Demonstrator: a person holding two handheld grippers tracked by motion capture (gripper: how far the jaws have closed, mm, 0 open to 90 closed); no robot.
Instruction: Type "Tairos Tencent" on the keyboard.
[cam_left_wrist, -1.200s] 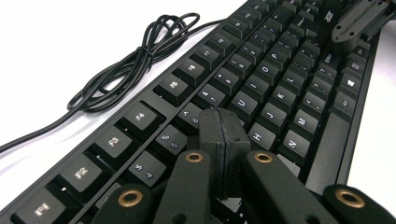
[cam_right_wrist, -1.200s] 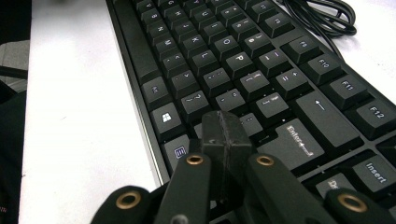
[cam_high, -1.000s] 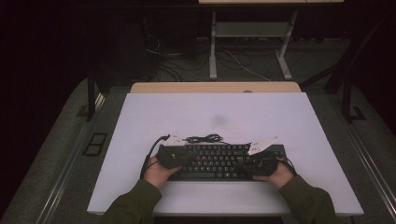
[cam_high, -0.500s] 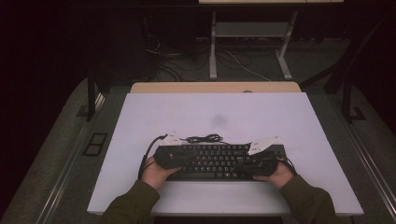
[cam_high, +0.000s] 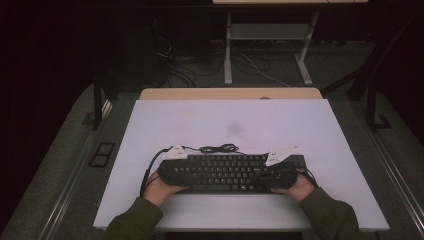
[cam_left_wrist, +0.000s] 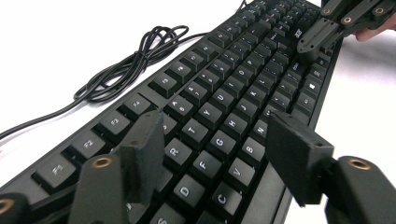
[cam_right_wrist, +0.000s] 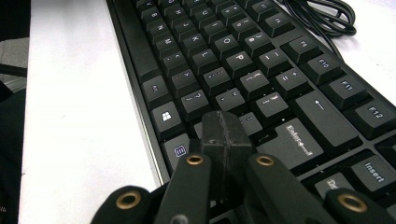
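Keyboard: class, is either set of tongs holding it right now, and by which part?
Neither holds the keyboard. The left tongs, just opened, stand apart above its keys. The right tongs are shut over the keys, gripping nothing.

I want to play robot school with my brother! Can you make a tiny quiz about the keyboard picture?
1. True or false: the keyboard lies on a white table.
2. Which gripper has its jaws pressed together: A) the left gripper, B) the right gripper?
3. What lies bundled on the table just behind the keyboard?

Key
1. True.
2. B. In its own view the right jaws meet over the keys near Enter, with nothing between them. The left jaws stand apart above the letter keys, having just been opening.
3. The keyboard's black cable, coiled in loops.
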